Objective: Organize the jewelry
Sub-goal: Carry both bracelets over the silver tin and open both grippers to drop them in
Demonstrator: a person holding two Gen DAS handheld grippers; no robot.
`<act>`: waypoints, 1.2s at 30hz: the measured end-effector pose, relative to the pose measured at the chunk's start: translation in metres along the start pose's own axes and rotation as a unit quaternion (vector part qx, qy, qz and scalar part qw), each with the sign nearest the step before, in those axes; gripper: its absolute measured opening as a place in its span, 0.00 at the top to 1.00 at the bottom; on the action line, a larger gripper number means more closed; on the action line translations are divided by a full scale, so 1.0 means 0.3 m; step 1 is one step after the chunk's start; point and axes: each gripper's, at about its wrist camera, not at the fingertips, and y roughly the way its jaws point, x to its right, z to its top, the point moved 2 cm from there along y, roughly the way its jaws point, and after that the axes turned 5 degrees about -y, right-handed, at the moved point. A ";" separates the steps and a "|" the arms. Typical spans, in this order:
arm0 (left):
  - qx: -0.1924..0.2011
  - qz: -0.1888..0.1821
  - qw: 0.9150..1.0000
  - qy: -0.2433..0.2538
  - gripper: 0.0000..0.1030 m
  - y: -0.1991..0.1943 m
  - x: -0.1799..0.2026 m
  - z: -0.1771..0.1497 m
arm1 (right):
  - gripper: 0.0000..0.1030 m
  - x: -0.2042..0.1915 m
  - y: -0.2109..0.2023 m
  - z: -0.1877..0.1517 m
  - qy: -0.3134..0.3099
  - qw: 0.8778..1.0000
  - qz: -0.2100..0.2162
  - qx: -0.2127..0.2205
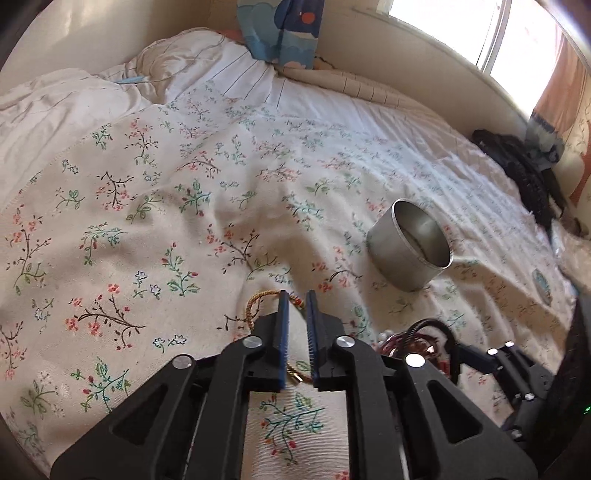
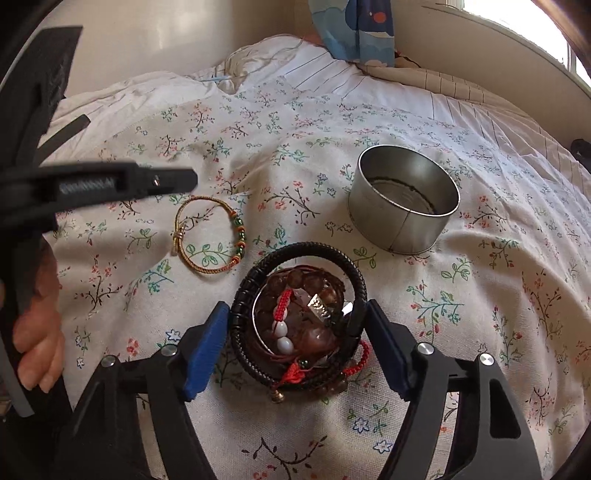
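A gold cord bracelet with green beads point(image 2: 208, 236) lies on the floral bedspread; in the left wrist view it point(image 1: 260, 299) lies under and between the left fingers. My left gripper point(image 1: 296, 297) hangs over it, jaws a narrow gap apart, holding nothing. A pile of bracelets point(image 2: 299, 317), black braided, red cord, brown beads, lies between the wide-open jaws of my right gripper point(image 2: 295, 314). An empty round metal tin point(image 2: 404, 199) stands beyond the pile; it also shows in the left wrist view point(image 1: 410, 245).
The floral bedspread point(image 1: 147, 221) covers the bed. A rumpled white duvet point(image 1: 74, 99) and blue patterned pillow point(image 1: 280, 29) lie at the back. Dark clothing point(image 1: 524, 173) sits by the right wall under a window. The left gripper's body point(image 2: 110, 184) crosses the right wrist view.
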 end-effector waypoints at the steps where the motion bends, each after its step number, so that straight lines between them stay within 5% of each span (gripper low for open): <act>1: -0.004 0.013 1.000 0.009 0.79 0.013 0.007 -0.003 | 0.30 0.012 -0.011 0.001 0.009 1.000 0.004 0.007; 3: -0.021 0.032 0.999 0.020 0.65 0.045 0.010 -0.013 | 0.30 0.035 -0.033 0.001 0.027 0.999 0.011 0.020; 5: -0.054 0.041 0.997 0.028 0.66 0.087 0.008 -0.032 | 0.30 0.060 -0.049 0.000 0.045 0.998 0.014 0.029; 8: -0.073 0.025 0.997 0.020 0.89 0.101 -0.004 -0.042 | 0.30 0.088 -0.065 0.002 0.064 0.997 0.013 0.040; 10: -0.054 0.020 0.998 0.019 0.97 0.072 -0.005 -0.035 | 0.30 0.102 -0.080 0.001 0.070 0.996 0.011 0.047; 18: 0.070 -0.052 0.996 0.025 1.00 -0.114 0.037 0.006 | 0.30 0.127 -0.108 0.002 0.082 0.994 0.007 0.065; 23: 0.039 0.016 0.997 0.069 0.99 -0.041 0.079 -0.006 | 0.30 0.124 -0.107 -0.002 0.082 0.995 0.005 0.064; 25: 0.019 0.035 0.997 0.063 0.89 0.000 0.062 0.000 | 0.30 0.124 -0.108 -0.002 0.082 0.995 0.006 0.065; 27: 0.010 0.055 0.997 0.045 0.46 0.029 0.030 0.008 | 0.30 0.125 -0.107 -0.003 0.082 0.995 0.006 0.065; 29: -0.007 0.081 0.996 0.035 0.39 0.065 -0.003 0.005 | 0.30 0.125 -0.107 -0.003 0.082 0.994 0.007 0.066; 31: -0.060 0.066 0.996 0.020 0.49 0.127 -0.036 -0.014 | 0.30 0.125 -0.109 -0.003 0.083 0.994 0.008 0.067; 32: -0.085 0.046 0.995 0.010 0.73 0.149 -0.045 -0.024 | 0.30 0.126 -0.111 -0.002 0.083 0.994 0.009 0.068; 33: -0.091 0.027 0.995 0.001 0.84 0.150 -0.048 -0.027 | 0.30 0.126 -0.113 -0.002 0.084 0.994 0.009 0.069; 36: -0.055 0.024 0.998 0.013 0.96 0.096 -0.030 -0.024 | 0.30 0.131 -0.122 -0.001 0.087 0.993 0.009 0.074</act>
